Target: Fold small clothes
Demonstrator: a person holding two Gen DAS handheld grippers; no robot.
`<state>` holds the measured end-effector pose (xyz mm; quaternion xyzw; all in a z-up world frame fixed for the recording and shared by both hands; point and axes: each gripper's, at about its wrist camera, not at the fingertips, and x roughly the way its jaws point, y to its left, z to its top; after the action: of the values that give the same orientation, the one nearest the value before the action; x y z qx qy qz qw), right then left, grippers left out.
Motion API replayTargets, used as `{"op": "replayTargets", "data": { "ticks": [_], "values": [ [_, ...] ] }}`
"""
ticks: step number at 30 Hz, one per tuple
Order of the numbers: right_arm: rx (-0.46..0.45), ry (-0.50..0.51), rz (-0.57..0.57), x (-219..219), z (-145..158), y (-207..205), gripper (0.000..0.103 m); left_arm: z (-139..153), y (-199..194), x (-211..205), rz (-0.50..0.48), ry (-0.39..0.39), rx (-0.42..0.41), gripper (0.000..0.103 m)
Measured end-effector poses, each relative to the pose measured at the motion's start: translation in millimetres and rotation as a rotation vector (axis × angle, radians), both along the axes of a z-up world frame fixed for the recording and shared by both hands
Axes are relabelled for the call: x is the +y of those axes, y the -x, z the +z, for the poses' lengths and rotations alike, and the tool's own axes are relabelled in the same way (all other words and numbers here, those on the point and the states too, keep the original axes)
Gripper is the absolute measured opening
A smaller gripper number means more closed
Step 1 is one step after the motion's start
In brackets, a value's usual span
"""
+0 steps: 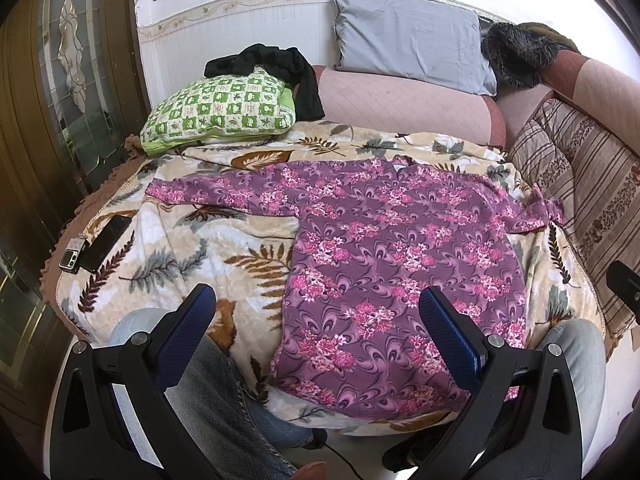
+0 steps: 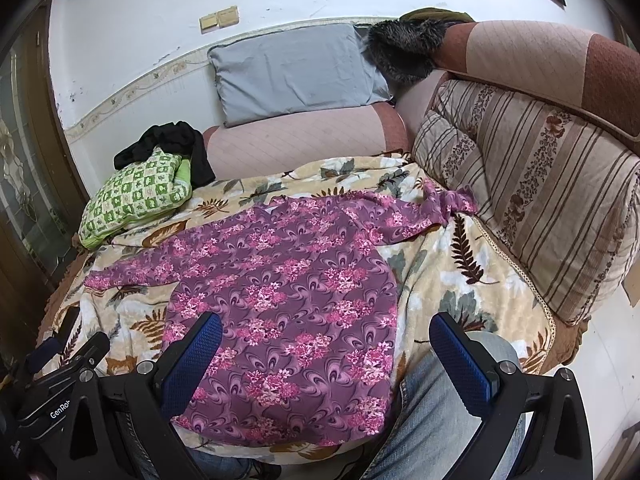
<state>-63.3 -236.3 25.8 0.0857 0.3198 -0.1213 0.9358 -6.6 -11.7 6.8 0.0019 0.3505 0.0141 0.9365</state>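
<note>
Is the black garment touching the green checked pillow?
Touching. In the left wrist view the black garment is draped over the top edge of the green checked pillow, with no gap between them; the right wrist view shows the same overlap.

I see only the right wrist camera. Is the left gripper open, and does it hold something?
Observer: The left gripper is open and empty, above the purple shirt's left edge.
Operator: Part of that edge is hidden for me. How does it lie?
Observer: It lies flat on the blanket, not folded, down to the hem.
Operator: Is anything at the blanket's left edge?
Observer: A black phone and a small device with a screen lie side by side there.
</note>
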Motion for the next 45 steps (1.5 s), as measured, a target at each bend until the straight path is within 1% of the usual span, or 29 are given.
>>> {"op": "replayTargets", "data": {
  "ticks": [6,10,12,13,15,16,17,19,21,22,23,24,26,27,28,29,30,31,33,35,37,38,40,41,43,45],
  "values": [
    [0.001,-0.001,0.002,-1,0,0,0.103,-1,-1,0,0.004,0.004,0.000,0.102],
    [-0.014,-0.017,0.015,-11,-4,-2,0.103,-5,-5,-5,-0.007,0.003,0.020,0.102],
    [-0.008,-0.053,0.019,-23,-7,-12,0.103,-9,-12,-7,-0.018,0.013,0.042,0.102],
    [0.003,-0.094,0.026,-34,-11,-19,0.103,-13,-18,-9,-0.028,0.020,0.056,0.102],
    [0.037,-0.247,0.044,-67,-22,-42,0.103,-19,-32,-15,-0.058,0.026,0.082,0.102],
    [0.050,-0.326,0.033,-86,-29,-53,0.103,-24,-42,-21,-0.078,0.030,0.098,0.102],
    [0.058,-0.382,0.017,-101,-34,-63,0.102,-27,-53,-25,-0.093,0.035,0.110,0.102],
    [0.072,-0.490,-0.033,-146,-49,-88,0.093,-35,-78,-37,-0.126,0.048,0.151,0.102],
    [0.084,-0.536,-0.095,-181,-57,-110,0.073,-41,-107,-53,-0.164,0.076,0.181,0.102],
    [0.081,-0.554,-0.144,-206,-61,-125,0.068,-43,-120,-60,-0.178,0.081,0.189,0.102],
    [0.079,-0.562,-0.176,-222,-63,-135,0.064,-46,-135,-69,-0.196,0.087,0.197,0.102],
    [0.075,-0.571,-0.217,-240,-64,-148,0.064,-48,-148,-77,-0.209,0.091,0.205,0.102],
    [0.072,-0.604,-0.335,-285,-74,-179,0.064,-54,-179,-93,-0.239,0.108,0.232,0.102],
    [0.076,-0.622,-0.370,-302,-79,-190,0.064,-58,-196,-101,-0.257,0.121,0.248,0.102],
    [0.093,-0.672,-0.436,-326,-91,-209,0.064,-63,-209,-107,-0.268,0.127,0.258,0.102],
    [0.100,-0.722,-0.478,-345,-101,-221,0.064,-68,-223,-112,-0.277,0.130,0.272,0.102],
    [0.101,-0.764,-0.510,-363,-113,-236,0.061,-74,-236,-116,-0.280,0.128,0.289,0.102],
    [0.105,-0.777,-0.535,-380,-125,-250,0.058,-78,-244,-119,-0.281,0.131,0.302,0.102],
    [0.136,-0.759,-0.557,-400,-144,-274,0.047,-90,-255,-118,-0.287,0.142,0.323,0.102],
    [0.172,-0.748,-0.562,-408,-163,-291,0.044,-105,-255,-111,-0.289,0.157,0.327,0.102],
    [0.165,-0.719,-0.531,-411,-166,-302,0.036,-118,-253,-106,-0.281,0.181,0.329,0.102],
    [0.166,-0.669,-0.519,-411,-164,-308,0.026,-125,-253,-105,-0.278,0.194,0.345,0.102],
    [0.144,-0.533,-0.530,-410,-150,-314,0.011,-134,-257,-109,-0.288,0.195,0.383,0.102],
    [0.113,-0.502,-0.536,-410,-146,-311,0.004,-135,-258,-109,-0.291,0.185,0.390,0.102],
    [0.032,-0.467,-0.527,-404,-131,-304,0.004,-132,-257,-105,-0.278,0.184,0.373,0.102],
    [-0.040,-0.343,-0.512,-377,-94,-297,0.004,-127,-258,-98,-0.267,0.208,0.362,0.102]
  ]
}}
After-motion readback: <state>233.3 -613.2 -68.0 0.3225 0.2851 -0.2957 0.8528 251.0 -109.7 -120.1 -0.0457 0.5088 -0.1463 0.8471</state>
